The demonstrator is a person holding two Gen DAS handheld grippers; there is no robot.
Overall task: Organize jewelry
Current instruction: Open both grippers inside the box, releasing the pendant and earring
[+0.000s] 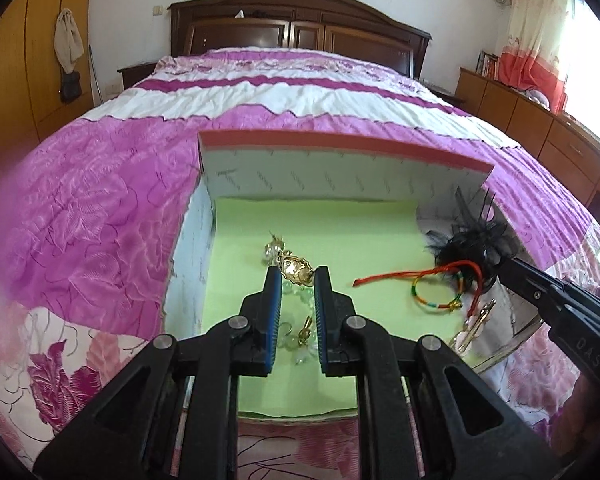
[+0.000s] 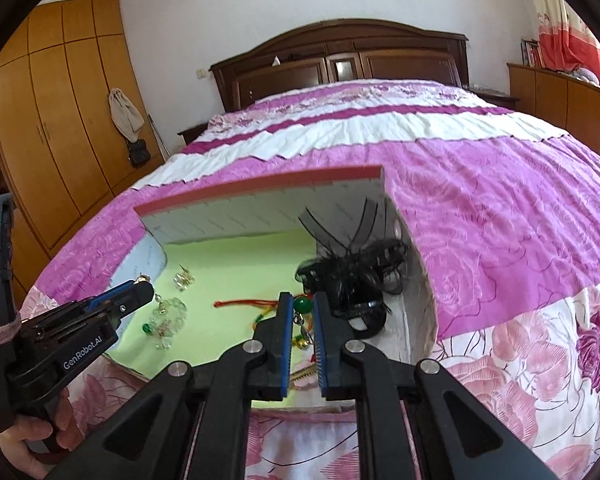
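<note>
An open box (image 1: 300, 176) with a green lining (image 1: 340, 232) lies on the bed and holds the jewelry. My left gripper (image 1: 297, 274) is open, its jaws either side of a gold pendant (image 1: 296, 268) on a clear-bead necklace (image 2: 168, 312). My right gripper (image 2: 302, 304) is part-open, with a green bead (image 2: 302, 305) and small gold charms between its jaws; I cannot tell whether it grips them. A red cord and multicoloured bracelet (image 1: 432, 292) lie beside a black feather hair clip (image 2: 360, 276) at the box's right end.
The box sits on a pink and white floral bedspread (image 1: 100, 208). A gold hairpin (image 1: 474, 326) lies at the box's right front. A clear earring (image 2: 184, 280) lies near the back left. Wardrobes (image 2: 52, 128) stand left, a low cabinet (image 1: 540, 120) right.
</note>
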